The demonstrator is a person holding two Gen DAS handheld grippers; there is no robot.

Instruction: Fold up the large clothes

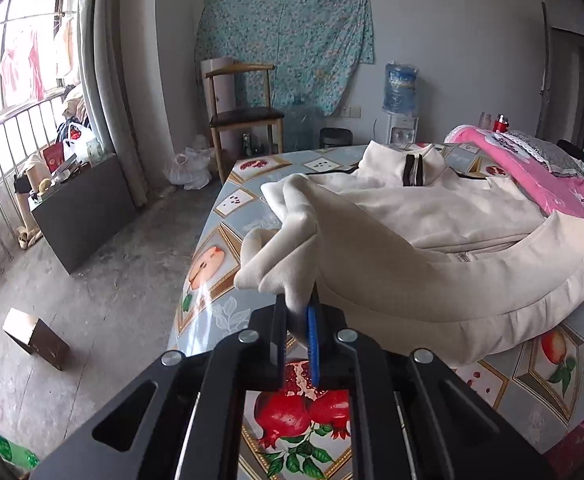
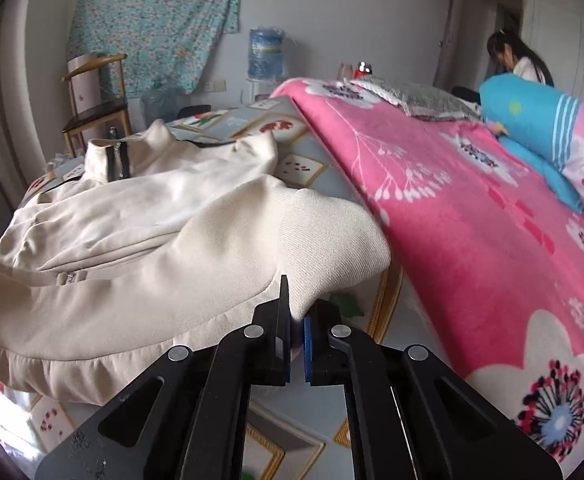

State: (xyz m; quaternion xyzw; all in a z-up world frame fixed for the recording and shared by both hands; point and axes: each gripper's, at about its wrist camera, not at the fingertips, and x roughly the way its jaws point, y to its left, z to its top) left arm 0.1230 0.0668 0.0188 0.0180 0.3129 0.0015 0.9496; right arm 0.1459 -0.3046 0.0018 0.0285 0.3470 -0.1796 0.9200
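Observation:
A cream zip-up jacket (image 1: 432, 216) lies spread on a bed with a fruit-patterned sheet (image 1: 220, 248), its collar at the far end. My left gripper (image 1: 299, 312) is shut on the ribbed cuff of the jacket's left sleeve (image 1: 276, 248), which is lifted off the sheet. In the right wrist view the same jacket (image 2: 132, 216) fills the left half. My right gripper (image 2: 297, 316) is shut on the ribbed cuff of the other sleeve (image 2: 328, 240), raised a little above the bed.
A pink flowered blanket (image 2: 472, 220) covers the bed's right side, with a blue pillow (image 2: 532, 120) and a seated person (image 2: 520, 60) beyond. Past the bed's left edge are bare concrete floor (image 1: 104, 280), a wooden chair (image 1: 244, 116), a dark cabinet (image 1: 80, 208) and a water dispenser (image 1: 401, 100).

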